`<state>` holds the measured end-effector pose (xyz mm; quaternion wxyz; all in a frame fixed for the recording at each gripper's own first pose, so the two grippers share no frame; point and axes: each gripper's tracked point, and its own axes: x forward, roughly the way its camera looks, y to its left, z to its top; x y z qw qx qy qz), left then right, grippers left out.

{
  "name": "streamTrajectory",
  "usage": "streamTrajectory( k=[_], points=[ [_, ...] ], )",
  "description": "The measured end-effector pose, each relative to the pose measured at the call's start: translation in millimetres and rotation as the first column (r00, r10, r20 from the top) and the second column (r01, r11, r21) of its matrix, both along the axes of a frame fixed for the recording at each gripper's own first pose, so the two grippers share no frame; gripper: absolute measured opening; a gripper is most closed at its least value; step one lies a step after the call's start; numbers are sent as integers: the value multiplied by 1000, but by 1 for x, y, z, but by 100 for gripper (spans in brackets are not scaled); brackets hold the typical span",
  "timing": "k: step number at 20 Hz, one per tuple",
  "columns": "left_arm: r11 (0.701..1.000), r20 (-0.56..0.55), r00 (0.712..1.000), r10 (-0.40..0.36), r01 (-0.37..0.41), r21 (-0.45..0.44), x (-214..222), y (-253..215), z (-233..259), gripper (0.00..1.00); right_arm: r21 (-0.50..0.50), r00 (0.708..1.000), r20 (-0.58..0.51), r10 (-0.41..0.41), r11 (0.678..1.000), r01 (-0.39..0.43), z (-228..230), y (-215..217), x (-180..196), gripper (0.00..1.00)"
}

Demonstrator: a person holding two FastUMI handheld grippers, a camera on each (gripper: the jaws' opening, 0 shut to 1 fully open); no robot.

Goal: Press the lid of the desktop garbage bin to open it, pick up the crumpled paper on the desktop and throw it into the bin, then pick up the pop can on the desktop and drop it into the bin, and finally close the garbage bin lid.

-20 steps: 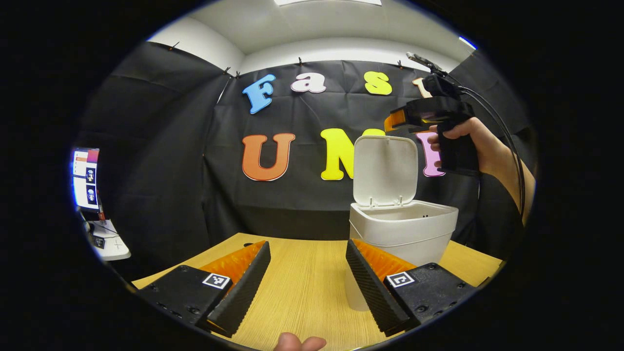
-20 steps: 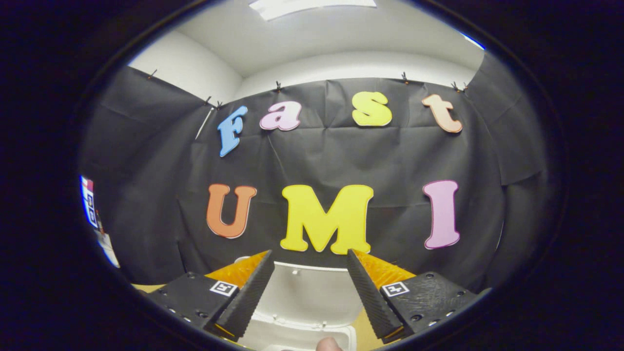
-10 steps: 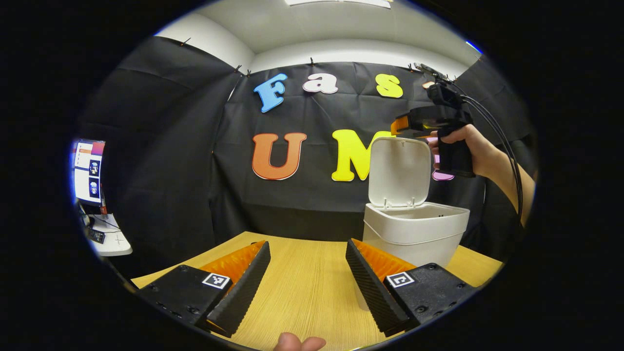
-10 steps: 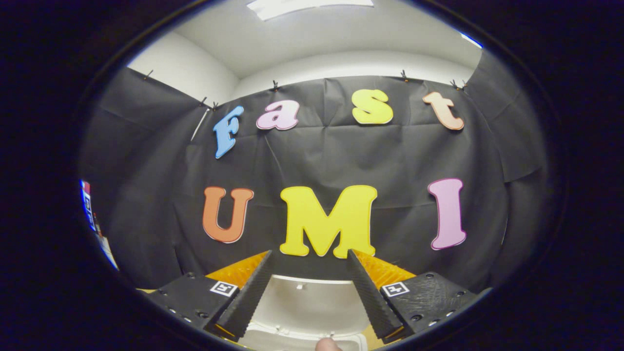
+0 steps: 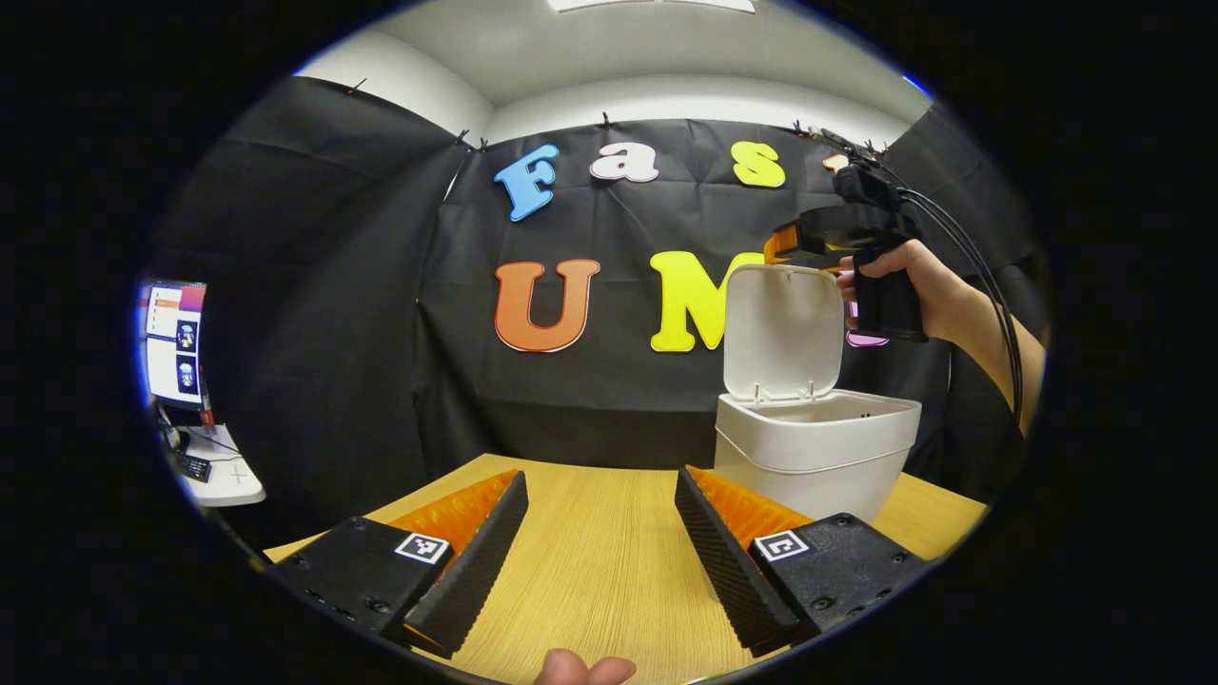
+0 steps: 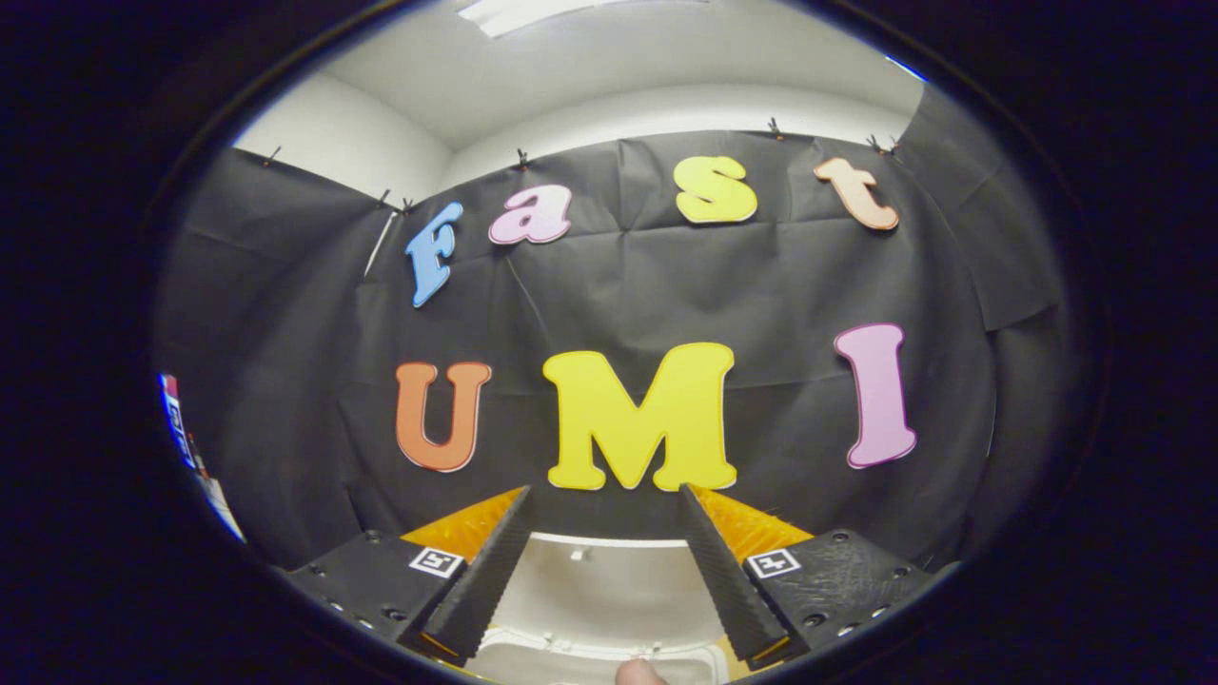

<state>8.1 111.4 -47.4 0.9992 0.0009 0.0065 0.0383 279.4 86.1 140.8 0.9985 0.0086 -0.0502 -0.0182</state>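
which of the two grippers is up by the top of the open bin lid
The right gripper, held in a hand, sits at the top edge of the raised lid. The left gripper is low over the wooden table, jaws open, short of the bin.

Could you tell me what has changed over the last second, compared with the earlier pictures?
In the left gripper view, the right gripper has come down to the top edge of the upright lid. The bin sits further right there. Both grippers stay open and empty; the lid stays up.

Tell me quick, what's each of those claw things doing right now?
Left gripper: open, holding nothing, above the wooden table.
Right gripper: open, holding nothing, above the bin's raised lid.
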Motion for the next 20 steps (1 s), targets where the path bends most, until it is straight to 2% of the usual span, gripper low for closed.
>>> streamTrajectory(
  k=[1,2,3,4,6,12,17,20],
  points=[
    [1000,0,1000,0,0,1,0,-1,1,100,-15,1000,0,-2,1000,2,-1,0,-2,96],
    [1000,1,1000,0,0,2,-1,-2,1,100,-21,1000,-2,0,1000,0,0,2,-4,96],
    [1000,0,1000,0,0,3,-2,-2,1,100,-20,1000,-7,2,1000,-2,-3,3,-6,89],
    [1000,2,1000,-1,1,2,-3,-5,2,100,-17,1000,-15,7,1000,-7,-4,4,-9,92],
    [1000,2,1000,-8,8,-4,-4,-9,2,100,-15,999,-31,16,1000,-16,-7,7,-17,89],
    [1000,6,1000,-22,22,-5,-14,-21,3,100,1,992,-109,61,998,-61,-22,13,-53,90],
    [998,15,998,-64,64,-5,-20,-43,3,100,-28,980,-171,98,994,-104,-51,21,-90,89],
    [997,8,997,-79,79,-8,-20,-50,-1,100,3,972,-203,116,993,-118,-72,25,-104,89]
  ],
)
